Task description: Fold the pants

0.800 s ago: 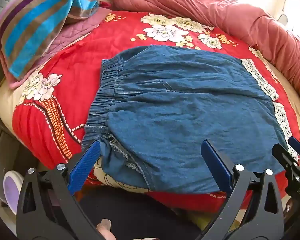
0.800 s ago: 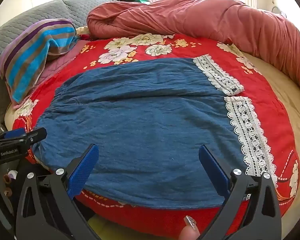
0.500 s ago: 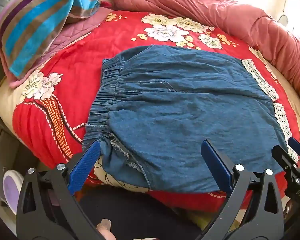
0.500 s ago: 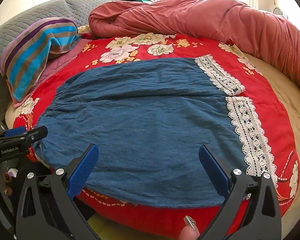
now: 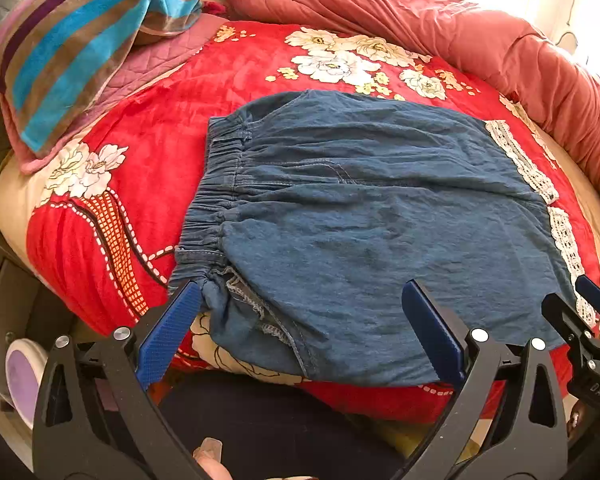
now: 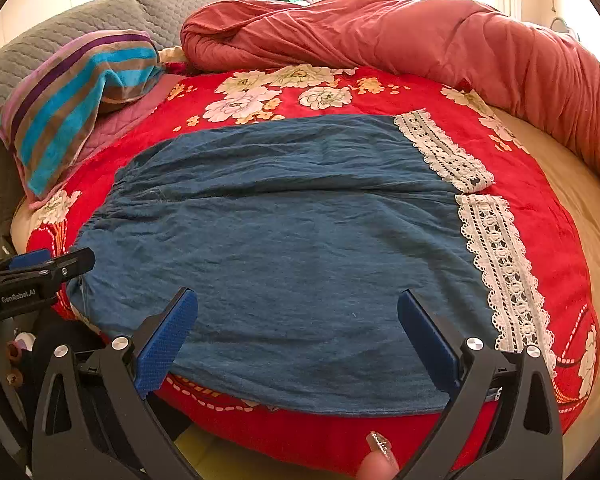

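Left wrist view: the left tool (image 5: 300, 320) is spread fully wide and grips nothing. Its blue pads (image 5: 168, 336) hover over the near edge of the pants (image 5: 380, 216), the left pad just beside the gathered corner under the waistband (image 5: 216, 196); whether it touches the cloth cannot be told. The pants, blue denim, lie flat on a red flowered blanket (image 5: 172, 120) that covers the bed, waistband to the left, white lace cuffs (image 5: 520, 160) to the right. The right tool (image 5: 588, 320) shows at the right edge, near the lace. A striped towel (image 5: 80, 40) lies on a pillow far left, and a rolled pink quilt (image 5: 460, 28) runs along the far side. A fingertip (image 5: 210, 450) shows at the bottom edge.

Right wrist view: the right tool (image 6: 298, 336) is likewise fully wide and empty, its pads above the near hem of the pants (image 6: 280, 248), apart from the cloth. The lace cuffs (image 6: 496, 260) lie just right of it. The left tool (image 6: 40, 268) enters from the left by the waistband end. Behind are the blanket (image 6: 540, 208), the towel (image 6: 72, 100), a grey quilted headboard (image 6: 100, 20) and the quilt (image 6: 380, 32). Bright light falls from a window behind.
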Available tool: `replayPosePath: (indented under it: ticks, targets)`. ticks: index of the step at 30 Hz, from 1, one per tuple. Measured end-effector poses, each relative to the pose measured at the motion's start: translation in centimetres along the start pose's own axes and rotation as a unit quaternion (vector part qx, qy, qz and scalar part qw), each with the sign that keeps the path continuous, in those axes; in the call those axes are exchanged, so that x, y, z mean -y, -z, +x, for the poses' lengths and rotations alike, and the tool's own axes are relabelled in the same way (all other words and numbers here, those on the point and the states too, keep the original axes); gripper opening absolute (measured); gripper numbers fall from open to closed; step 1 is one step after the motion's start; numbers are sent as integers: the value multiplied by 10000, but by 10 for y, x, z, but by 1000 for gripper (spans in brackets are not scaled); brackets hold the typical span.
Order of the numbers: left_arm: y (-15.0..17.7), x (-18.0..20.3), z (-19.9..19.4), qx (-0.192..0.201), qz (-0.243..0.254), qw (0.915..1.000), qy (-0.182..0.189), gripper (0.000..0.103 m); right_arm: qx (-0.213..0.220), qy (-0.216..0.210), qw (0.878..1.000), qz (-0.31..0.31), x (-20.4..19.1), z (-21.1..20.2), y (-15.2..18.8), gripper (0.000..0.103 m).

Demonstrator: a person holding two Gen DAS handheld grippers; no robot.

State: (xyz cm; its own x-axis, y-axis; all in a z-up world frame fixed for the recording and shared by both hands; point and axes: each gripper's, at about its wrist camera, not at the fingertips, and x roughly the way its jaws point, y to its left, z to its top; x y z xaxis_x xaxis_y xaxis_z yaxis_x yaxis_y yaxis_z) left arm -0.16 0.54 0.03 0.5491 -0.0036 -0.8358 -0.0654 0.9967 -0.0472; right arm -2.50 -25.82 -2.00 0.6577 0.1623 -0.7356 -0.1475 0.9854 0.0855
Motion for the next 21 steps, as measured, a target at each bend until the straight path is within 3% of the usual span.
replayPosePath:
  ticks: [21]
  targets:
    - [0, -2, 0, 8, -2, 10000, -9, 94, -22, 1, 10000, -32, -7, 4, -4, 99]
